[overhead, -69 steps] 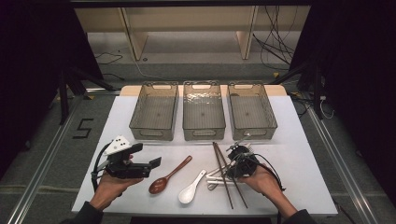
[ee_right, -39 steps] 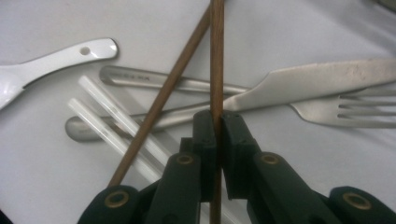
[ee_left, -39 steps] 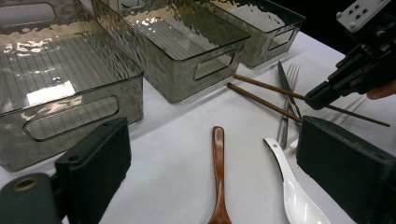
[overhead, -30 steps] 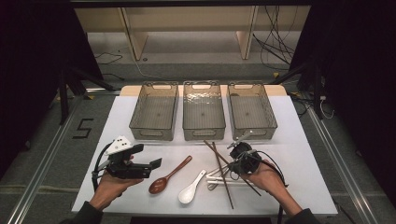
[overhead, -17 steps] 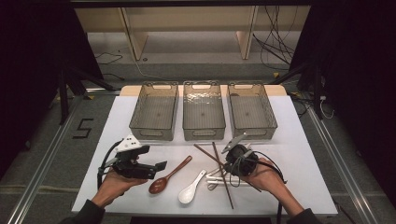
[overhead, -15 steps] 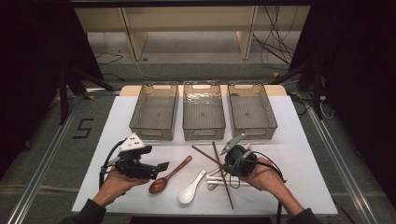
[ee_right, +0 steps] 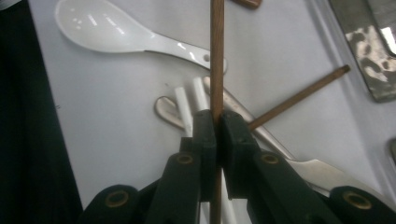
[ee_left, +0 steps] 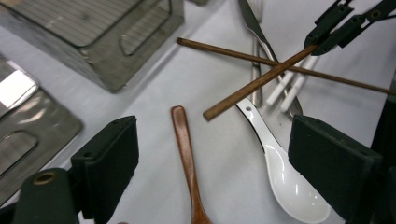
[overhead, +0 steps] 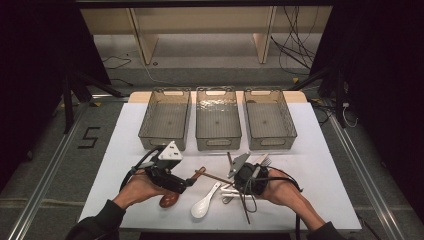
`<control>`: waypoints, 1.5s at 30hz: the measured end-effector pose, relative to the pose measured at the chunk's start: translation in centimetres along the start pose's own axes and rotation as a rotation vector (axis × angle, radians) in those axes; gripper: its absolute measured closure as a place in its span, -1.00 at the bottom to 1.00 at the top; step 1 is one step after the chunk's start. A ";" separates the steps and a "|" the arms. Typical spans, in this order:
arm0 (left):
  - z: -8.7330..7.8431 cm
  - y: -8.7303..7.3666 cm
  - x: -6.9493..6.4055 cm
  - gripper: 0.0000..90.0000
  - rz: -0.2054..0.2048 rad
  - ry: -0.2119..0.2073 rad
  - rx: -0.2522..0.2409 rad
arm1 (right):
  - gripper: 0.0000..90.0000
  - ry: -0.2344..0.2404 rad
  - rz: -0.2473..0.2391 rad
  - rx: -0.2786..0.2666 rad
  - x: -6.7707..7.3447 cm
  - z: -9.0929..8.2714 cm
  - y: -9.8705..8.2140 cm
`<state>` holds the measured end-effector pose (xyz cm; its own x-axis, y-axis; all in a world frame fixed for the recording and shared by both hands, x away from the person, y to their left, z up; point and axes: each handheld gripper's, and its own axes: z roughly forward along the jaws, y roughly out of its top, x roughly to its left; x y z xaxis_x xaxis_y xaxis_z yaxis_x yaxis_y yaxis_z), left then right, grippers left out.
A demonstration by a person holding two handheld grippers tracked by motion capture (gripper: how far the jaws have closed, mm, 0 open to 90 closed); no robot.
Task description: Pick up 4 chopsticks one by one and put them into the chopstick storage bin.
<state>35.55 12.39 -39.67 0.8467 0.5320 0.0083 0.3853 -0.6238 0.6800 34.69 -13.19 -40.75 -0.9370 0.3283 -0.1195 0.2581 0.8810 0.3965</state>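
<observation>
My right gripper (overhead: 236, 180) (ee_right: 216, 126) is shut on a brown chopstick (overhead: 215, 177) (ee_right: 216, 56), held off the table with its tip pointing left. A second brown chopstick (overhead: 244, 207) (ee_right: 299, 95) lies on the white table (overhead: 320, 165) beneath it. My left gripper (overhead: 189, 183) (ee_left: 215, 140) stands open over the handle of a wooden spoon (overhead: 169, 200) (ee_left: 184, 149). Its jaws have just been closing a little, and the pads are clear of the handle. Right of the wooden spoon lies a white ceramic spoon (overhead: 202, 206) (ee_left: 285, 182) (ee_right: 107, 28).
Three clear bins (overhead: 161, 142) (overhead: 218, 143) (overhead: 272, 142) stand in a row behind the cutlery. White chopsticks (ee_right: 187, 102) and metal cutlery (ee_left: 254, 28) lie under the right gripper. Open tabletop lies to the far left and right.
My left gripper has moved right, up to the wooden spoon. My right gripper has swung the held chopstick so that its tip points left toward the left gripper.
</observation>
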 end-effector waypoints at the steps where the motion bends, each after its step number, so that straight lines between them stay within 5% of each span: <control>1: 0.2 0.1 -0.2 -0.61 0.019 -0.010 0.020 | 0.90 0.000 -0.008 0.005 0.1 0.0 0.0; 8: 1.6 0.7 -0.9 -0.41 0.143 -0.070 0.129 | 0.90 0.014 -0.080 0.014 0.8 0.0 0.3; 15: 2.6 1.0 -1.5 -0.20 0.202 -0.109 0.196 | 0.90 0.023 -0.138 0.028 1.3 0.1 0.5; 31: 4.0 1.0 -2.3 0.23 0.261 -0.217 0.265 | 0.90 0.030 -0.228 0.024 2.0 0.2 0.5; 45: 4.1 1.0 -2.7 0.67 0.316 -0.241 0.271 | 0.90 0.037 -0.261 0.016 2.3 0.3 0.5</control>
<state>35.15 7.95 -42.05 0.9864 0.1643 -0.0083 0.1500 -0.8772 0.4561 32.74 -11.89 -41.05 -0.9803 0.0765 -0.1821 0.0099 0.9398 0.3417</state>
